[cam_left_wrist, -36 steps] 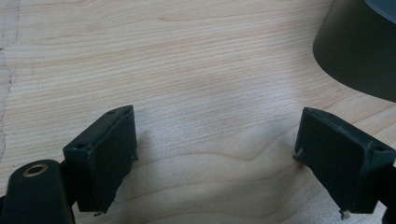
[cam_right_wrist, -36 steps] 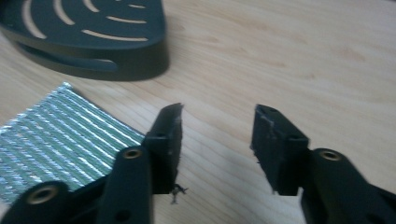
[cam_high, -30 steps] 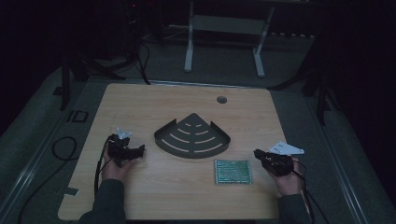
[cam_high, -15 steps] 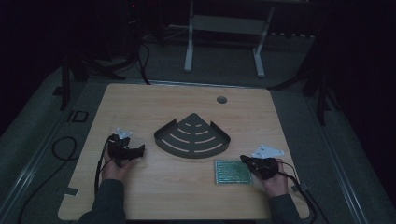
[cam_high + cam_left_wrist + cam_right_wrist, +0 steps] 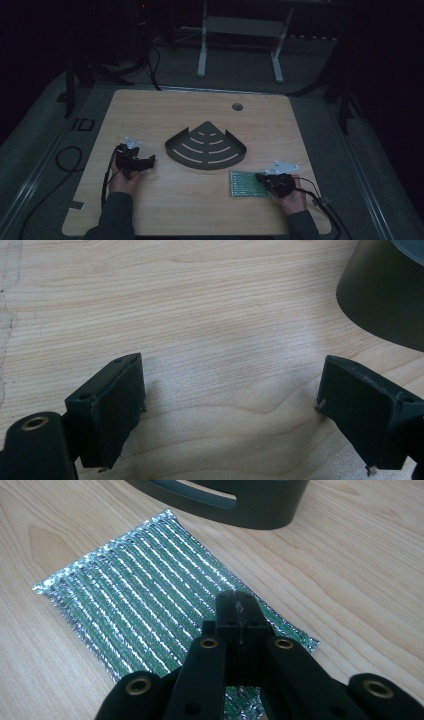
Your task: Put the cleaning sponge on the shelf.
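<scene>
Silver-green scouring pad [image 5: 150,597] flat under closed right tongs [image 5: 239,611], left tongs [image 5: 230,410] spread wide, well apart.

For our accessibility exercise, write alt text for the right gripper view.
The right gripper, its black fingers shut together, is over the near edge of a green and silver scouring pad lying flat on a wooden table. A dark slotted rack sits just beyond.

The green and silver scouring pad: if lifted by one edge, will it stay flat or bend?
The scouring pad looks thin and woven, so it would probably sag. It seems light, likely sliding easily on the smooth wooden table. The right hand-held gripper, jaws shut, sits over its edge.
</scene>
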`<act>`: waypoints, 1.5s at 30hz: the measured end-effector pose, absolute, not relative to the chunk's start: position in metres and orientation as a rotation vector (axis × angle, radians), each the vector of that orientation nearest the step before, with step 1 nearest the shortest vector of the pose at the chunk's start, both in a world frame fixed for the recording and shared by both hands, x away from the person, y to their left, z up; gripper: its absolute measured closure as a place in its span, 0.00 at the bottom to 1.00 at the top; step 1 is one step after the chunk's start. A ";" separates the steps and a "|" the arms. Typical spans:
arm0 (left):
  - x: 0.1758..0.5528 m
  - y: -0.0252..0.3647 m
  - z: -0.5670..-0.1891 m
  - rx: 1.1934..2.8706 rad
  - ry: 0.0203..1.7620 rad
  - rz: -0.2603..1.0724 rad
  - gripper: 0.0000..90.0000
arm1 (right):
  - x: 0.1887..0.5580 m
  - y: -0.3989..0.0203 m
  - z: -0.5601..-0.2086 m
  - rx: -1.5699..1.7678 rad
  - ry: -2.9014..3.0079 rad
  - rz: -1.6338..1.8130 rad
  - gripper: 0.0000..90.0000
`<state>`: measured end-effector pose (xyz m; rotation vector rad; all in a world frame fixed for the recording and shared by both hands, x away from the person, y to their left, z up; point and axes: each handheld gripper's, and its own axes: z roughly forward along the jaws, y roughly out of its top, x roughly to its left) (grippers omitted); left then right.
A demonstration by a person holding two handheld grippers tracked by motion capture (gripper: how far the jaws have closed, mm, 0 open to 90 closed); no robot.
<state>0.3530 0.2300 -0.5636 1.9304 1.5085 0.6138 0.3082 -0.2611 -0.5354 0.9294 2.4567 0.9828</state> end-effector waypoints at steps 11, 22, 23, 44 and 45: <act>0.353 0.230 -0.564 1.929 1.509 0.614 0.13 | 0.302 -0.276 -0.535 0.975 2.426 0.953 1.00; 0.353 0.230 -0.564 1.929 1.511 0.615 0.13 | 0.293 -0.287 -0.533 1.010 2.421 0.924 1.00; 0.353 0.230 -0.564 1.929 1.511 0.615 0.13 | 0.293 -0.287 -0.533 1.016 2.421 0.924 0.99; 0.353 0.230 -0.564 1.928 1.512 0.615 0.13 | 0.323 -0.283 -0.501 1.045 2.442 0.833 0.85; 0.353 0.229 -0.564 1.928 1.512 0.615 0.13 | 0.324 -0.282 -0.500 1.061 2.449 0.826 0.85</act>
